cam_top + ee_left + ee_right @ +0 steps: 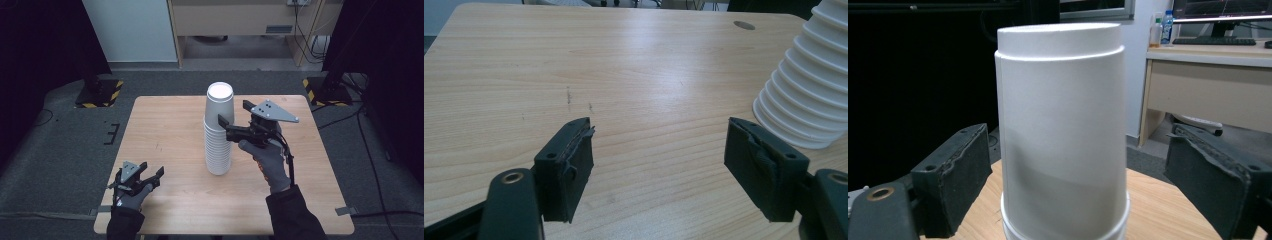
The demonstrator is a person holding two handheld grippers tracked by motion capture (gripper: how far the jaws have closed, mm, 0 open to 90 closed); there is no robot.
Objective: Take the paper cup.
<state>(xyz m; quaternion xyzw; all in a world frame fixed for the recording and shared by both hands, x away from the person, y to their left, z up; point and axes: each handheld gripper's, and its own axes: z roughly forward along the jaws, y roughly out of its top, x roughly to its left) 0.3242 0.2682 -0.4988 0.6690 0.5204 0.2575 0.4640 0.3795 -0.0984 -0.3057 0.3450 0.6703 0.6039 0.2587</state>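
Cups' top (1060,130) sits between right hand-held gripper (1068,185) jaws

Tall stack of white cups (219,131) upside down mid-bench (165,130); right gripper (233,120) open-jawed around its top cup; left gripper (152,172) open near front-left corner.

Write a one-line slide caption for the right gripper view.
Right gripper, jaws open, straddles the top cup of an upside-down stack of white cups on a wooden table.
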